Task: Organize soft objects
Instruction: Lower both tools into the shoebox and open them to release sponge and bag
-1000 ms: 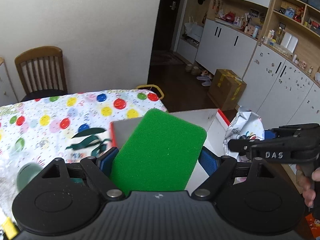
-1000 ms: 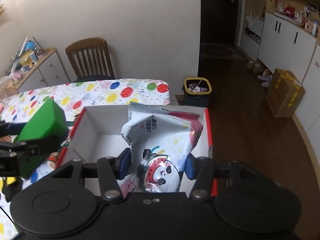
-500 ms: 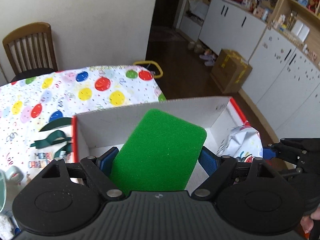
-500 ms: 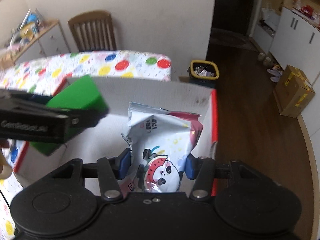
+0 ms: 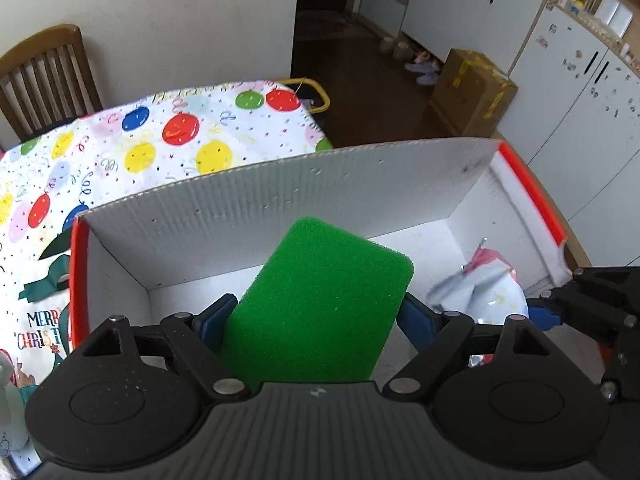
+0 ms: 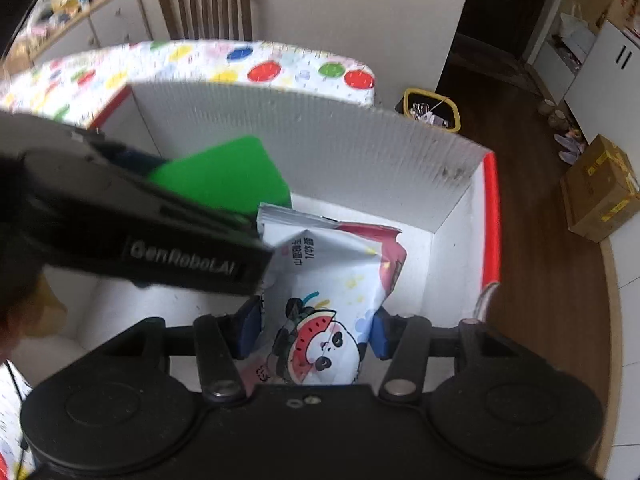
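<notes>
My left gripper (image 5: 318, 326) is shut on a green sponge (image 5: 320, 304) and holds it inside the white cardboard box with red edges (image 5: 280, 200). My right gripper (image 6: 316, 330) is shut on a white snack bag with a panda print (image 6: 332, 280), held low in the same box (image 6: 320, 140), at its right side. In the right wrist view the left gripper's body crosses the left half and the green sponge (image 6: 228, 176) shows just beyond it, next to the bag's top. The bag (image 5: 484, 284) shows at the right of the left wrist view.
The box sits on a table with a balloon-print cloth (image 5: 140, 148). A wooden chair (image 6: 206, 4) stands behind the table. A yellow-rimmed bin (image 6: 432, 110) and a brown carton (image 6: 600, 192) sit on the dark floor to the right. White cabinets (image 5: 560, 80) line the far right.
Both grippers have moved forward and down into the box, each still holding its object. The left gripper now sits close beside the right one.
</notes>
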